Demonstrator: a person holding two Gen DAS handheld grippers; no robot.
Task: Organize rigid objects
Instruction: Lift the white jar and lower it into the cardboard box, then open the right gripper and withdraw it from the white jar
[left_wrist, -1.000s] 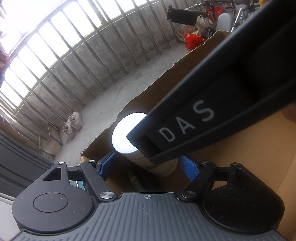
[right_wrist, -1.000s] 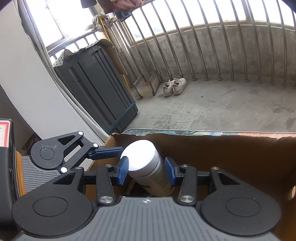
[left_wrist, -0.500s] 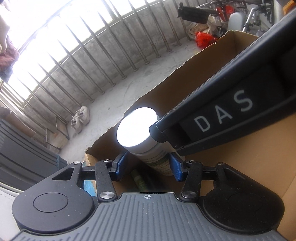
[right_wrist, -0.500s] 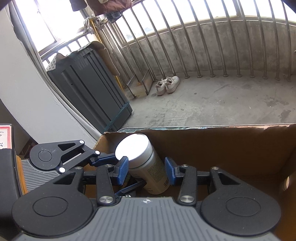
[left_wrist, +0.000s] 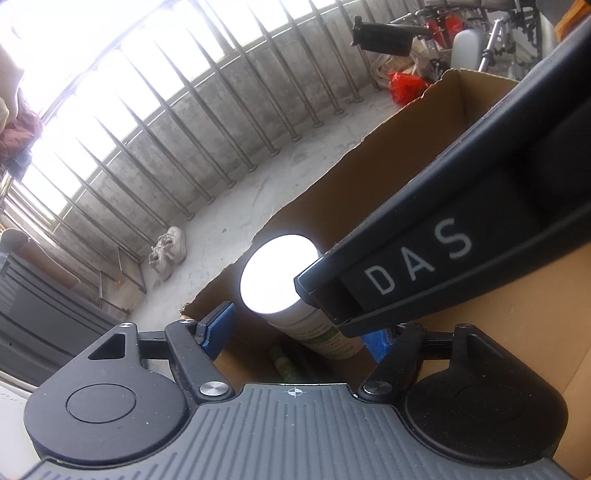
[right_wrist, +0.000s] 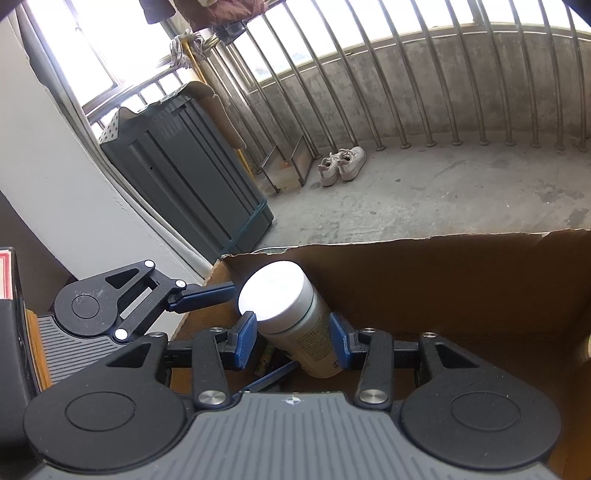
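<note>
A white-capped bottle (right_wrist: 291, 314) with a pale printed label stands tilted in the left corner of a brown cardboard box (right_wrist: 461, 280). My right gripper (right_wrist: 291, 339) stands around the bottle's body, jaws open, with a gap on the left side. My left gripper (left_wrist: 299, 332) is open beside the bottle (left_wrist: 280, 280); one blue finger (right_wrist: 207, 293) reaches over the box corner next to the cap. The right gripper's black body, marked DAS (left_wrist: 417, 266), hides my left gripper's right finger.
Small green-labelled items (left_wrist: 284, 365) lie at the box bottom under the bottle. A dark grey cabinet (right_wrist: 184, 177) stands against the white wall on the left. White shoes (right_wrist: 343, 164) and a railing lie beyond on the concrete floor. Bicycles and bags (left_wrist: 406, 81) stand far right.
My right gripper's jaws have spread off the bottle. My left gripper's jaws have opened wide and its finger has moved to the cap's side. The bottle now leans in the box corner.
</note>
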